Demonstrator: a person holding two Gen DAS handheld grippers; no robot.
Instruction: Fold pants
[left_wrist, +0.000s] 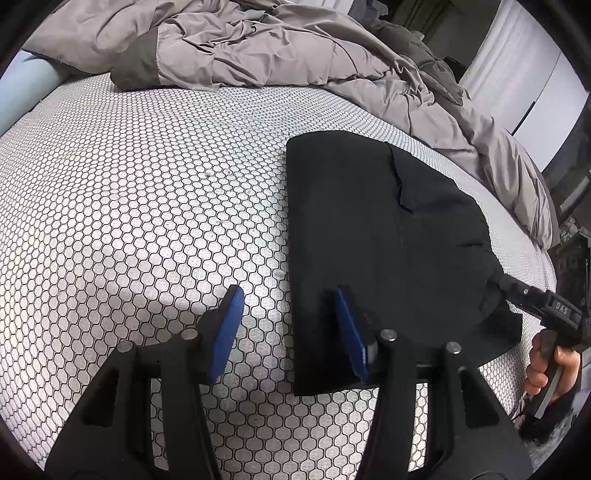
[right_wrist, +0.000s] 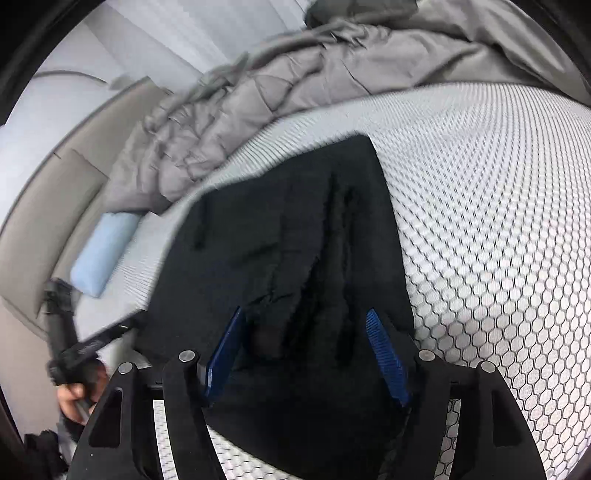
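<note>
Black pants (left_wrist: 388, 240) lie folded into a compact slab on the honeycomb-patterned mattress (left_wrist: 129, 203). My left gripper (left_wrist: 290, 299) hovers open at the slab's near left edge, one blue pad over the mattress and the other over the cloth, pinching nothing. In the right wrist view the pants (right_wrist: 295, 240) fill the centre. My right gripper (right_wrist: 304, 314) stands wide over their near end, with dark cloth lying between the blue pads (right_wrist: 388, 354) but not pressed by them. A hand (left_wrist: 546, 369) holds the right gripper's handle at the bed's edge.
A rumpled grey duvet (left_wrist: 258, 48) is heaped along the far side of the mattress (right_wrist: 498, 221). A light blue pillow (right_wrist: 103, 251) lies by the beige headboard (right_wrist: 55, 184). White cupboard doors (left_wrist: 517, 74) stand beyond the bed.
</note>
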